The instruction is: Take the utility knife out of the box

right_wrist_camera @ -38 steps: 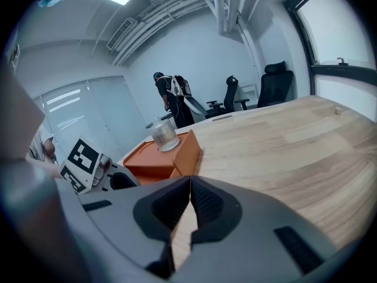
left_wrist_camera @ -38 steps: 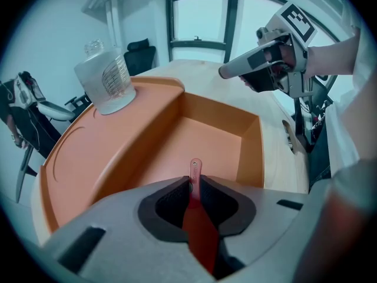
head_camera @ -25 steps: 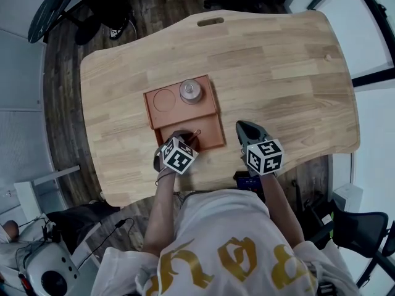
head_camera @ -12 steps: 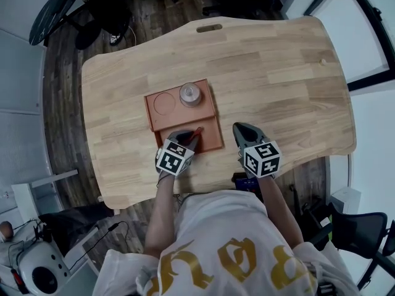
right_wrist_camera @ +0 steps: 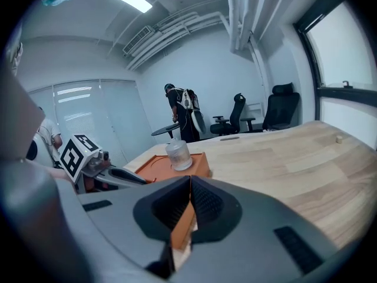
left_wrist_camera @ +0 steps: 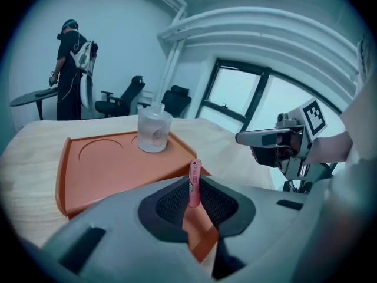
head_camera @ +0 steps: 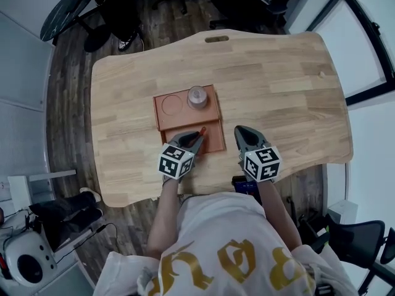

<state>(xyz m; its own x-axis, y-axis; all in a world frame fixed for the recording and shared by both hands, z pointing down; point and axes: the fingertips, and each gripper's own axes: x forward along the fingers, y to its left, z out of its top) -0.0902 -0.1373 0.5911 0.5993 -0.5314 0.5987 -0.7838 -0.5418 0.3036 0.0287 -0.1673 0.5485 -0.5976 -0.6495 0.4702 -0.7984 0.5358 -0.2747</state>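
Seen from the head, the left gripper [head_camera: 188, 142] holds a slim red utility knife [head_camera: 199, 132] over the near compartment of the shallow orange box [head_camera: 179, 115] on a pale wooden table [head_camera: 284, 85]. The left gripper view shows its jaws clamped on the knife. In the right gripper view, the right gripper [right_wrist_camera: 189, 202] has its jaws pressed together on nothing, with black office chairs [right_wrist_camera: 277, 114] beyond.

Orange box [head_camera: 210, 113], pinkish-red utility knife [left_wrist_camera: 194, 181], pale wood-grain table [head_camera: 278, 85], dark plank floor [head_camera: 71, 66]
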